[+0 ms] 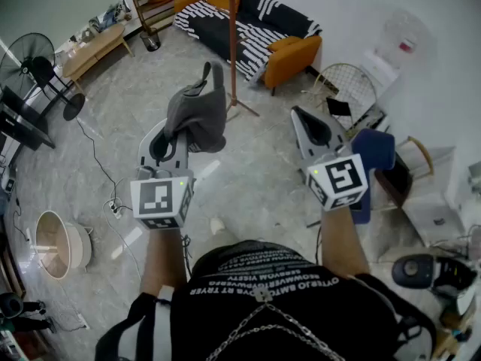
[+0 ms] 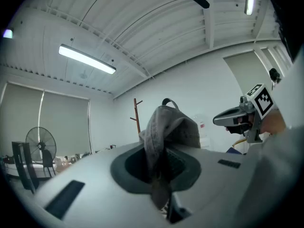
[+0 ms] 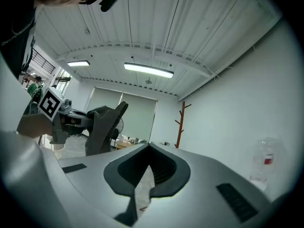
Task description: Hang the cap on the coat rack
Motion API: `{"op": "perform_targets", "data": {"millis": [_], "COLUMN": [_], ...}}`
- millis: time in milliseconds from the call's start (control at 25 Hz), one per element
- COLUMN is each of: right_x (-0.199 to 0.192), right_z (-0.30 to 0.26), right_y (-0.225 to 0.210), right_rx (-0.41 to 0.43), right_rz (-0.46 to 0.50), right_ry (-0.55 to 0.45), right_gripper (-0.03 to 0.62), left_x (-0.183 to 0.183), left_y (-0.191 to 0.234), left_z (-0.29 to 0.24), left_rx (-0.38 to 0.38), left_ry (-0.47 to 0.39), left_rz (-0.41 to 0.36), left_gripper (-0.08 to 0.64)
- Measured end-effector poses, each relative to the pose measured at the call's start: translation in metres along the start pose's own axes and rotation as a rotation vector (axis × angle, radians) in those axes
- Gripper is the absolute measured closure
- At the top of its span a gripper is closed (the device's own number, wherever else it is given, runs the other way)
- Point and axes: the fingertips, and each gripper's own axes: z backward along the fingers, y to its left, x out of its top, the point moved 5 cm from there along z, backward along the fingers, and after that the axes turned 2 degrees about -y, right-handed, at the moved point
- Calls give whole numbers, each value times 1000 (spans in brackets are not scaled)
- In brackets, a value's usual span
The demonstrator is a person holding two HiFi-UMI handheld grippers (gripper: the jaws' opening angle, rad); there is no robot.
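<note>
Grey floppy fabric cap [image 1: 199,111], pinched in left tongs [image 1: 179,132], right tongs [image 1: 296,113] pressed together, slim wooden coat rack [image 1: 232,43].

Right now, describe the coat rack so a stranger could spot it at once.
Find the orange sofa with the striped throw. The coat rack stands just in front of it. It is the only thin reddish-brown pole, with short pegs up top.
</note>
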Motion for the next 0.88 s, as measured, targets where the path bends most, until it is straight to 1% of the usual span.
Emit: {"op": "perform_targets", "data": {"millis": [160, 360, 520, 680, 760, 880], "right_x": [-11, -5, -6, -6, -4, 1], "right_z": [-19, -62, -95, -125, -140, -161], "right_y": [3, -4, -2, -4, -1, 8], "right_rx": [11, -4, -10, -14, -20, -27], "right_rz": [-29, -36, -44, -46, -45, -37], "right_ry": [15, -4, 6, -3, 2, 8], "right_gripper": [601, 601, 601, 601, 601, 601], "left_x": [-12, -8, -18, -22, -28, -33], "left_y": [16, 45, 68, 84, 98, 122], "left_z": [-16, -54, -80, -106, -113, -122], "left_rx": [-2, -41, -69, -110, -110, -106], "left_ry": [29, 23, 40, 20, 28, 13], "left_rz": [-8, 15, 13, 24, 18, -6], "left_gripper": [538, 538, 537, 538, 538, 537]}}
